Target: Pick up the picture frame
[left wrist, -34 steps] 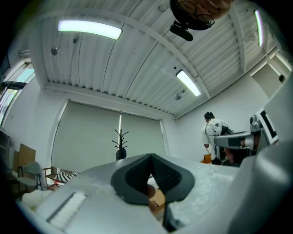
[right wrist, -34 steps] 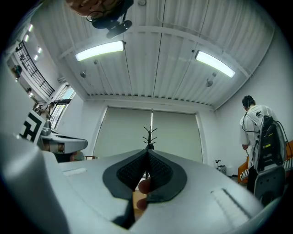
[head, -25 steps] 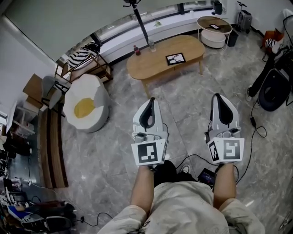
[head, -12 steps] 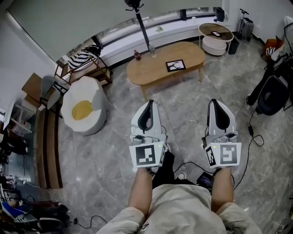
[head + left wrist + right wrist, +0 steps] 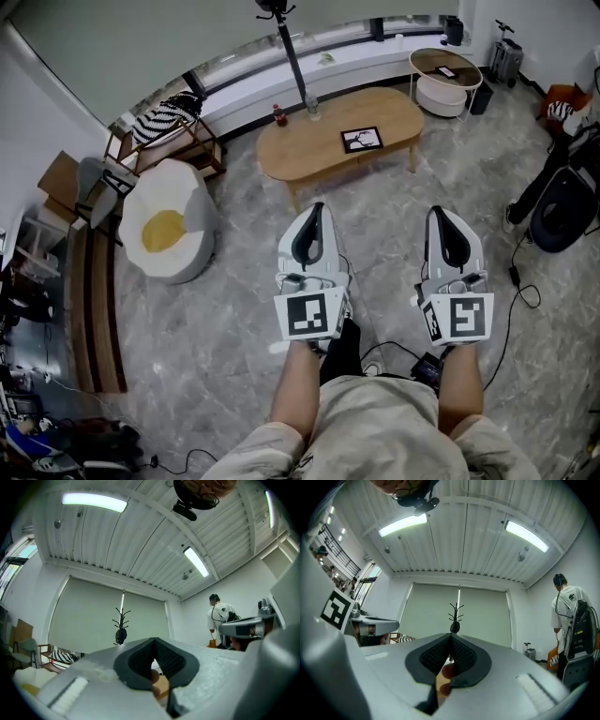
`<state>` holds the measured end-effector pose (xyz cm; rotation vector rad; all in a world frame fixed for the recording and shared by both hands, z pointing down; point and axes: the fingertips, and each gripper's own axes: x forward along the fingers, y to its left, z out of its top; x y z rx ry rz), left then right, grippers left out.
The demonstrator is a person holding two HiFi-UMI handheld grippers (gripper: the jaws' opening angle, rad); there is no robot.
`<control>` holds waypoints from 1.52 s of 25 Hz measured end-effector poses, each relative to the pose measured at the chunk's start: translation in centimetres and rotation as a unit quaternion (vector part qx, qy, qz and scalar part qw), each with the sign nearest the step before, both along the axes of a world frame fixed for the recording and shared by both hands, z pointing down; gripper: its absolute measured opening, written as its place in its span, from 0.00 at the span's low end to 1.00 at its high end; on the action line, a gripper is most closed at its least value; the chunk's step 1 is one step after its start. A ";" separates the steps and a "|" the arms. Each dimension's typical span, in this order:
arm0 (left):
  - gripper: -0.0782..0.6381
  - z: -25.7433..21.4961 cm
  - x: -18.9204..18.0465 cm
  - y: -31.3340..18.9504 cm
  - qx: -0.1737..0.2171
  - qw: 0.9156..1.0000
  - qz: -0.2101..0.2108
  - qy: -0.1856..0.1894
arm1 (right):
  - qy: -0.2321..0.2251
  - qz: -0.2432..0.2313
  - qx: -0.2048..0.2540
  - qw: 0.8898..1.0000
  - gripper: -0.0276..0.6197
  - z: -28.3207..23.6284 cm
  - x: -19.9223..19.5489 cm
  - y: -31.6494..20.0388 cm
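Both sets of jaws are pressed together with nothing in them, left gripper [image 5: 153, 641] and right gripper [image 5: 450, 654] alike, pads meeting tip to tip. Makes sense I guess: there's nothing within reach, so no reason to have them gaping.

I'm carrying the pair side by side in front of my waist, noses tipped a touch upward. That's why each gripper's own camera mostly gets ceiling lights and a branchy black stand [image 5: 455, 614] by the far wall.

The picture frame [image 5: 361, 140] is well apart from me. It's lying flat on the far oval coffee table [image 5: 300, 152], toward its right end, with a small red bottle [image 5: 278, 114] near the table's far left edge. The egg-looking beanbag [image 5: 169, 230] sits off to the left, not in my way.

My read: close the gap first, then open up. Since the frame lies flat, I'll probably have to work a jaw under an edge.
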<state>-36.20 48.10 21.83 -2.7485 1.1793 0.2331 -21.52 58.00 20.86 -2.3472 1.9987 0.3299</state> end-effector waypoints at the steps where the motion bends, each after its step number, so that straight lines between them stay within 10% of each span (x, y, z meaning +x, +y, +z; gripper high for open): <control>1: 0.12 0.2 0.1 -0.8 -0.002 1.000 -0.001 0.000 | -0.002 0.002 -0.001 1.000 0.04 0.2 0.3 -0.7; 38: 0.12 0.5 6.4 -30.6 -0.014 1.000 0.012 0.002 | -0.022 0.050 -0.037 0.998 0.04 1.4 8.1 -30.4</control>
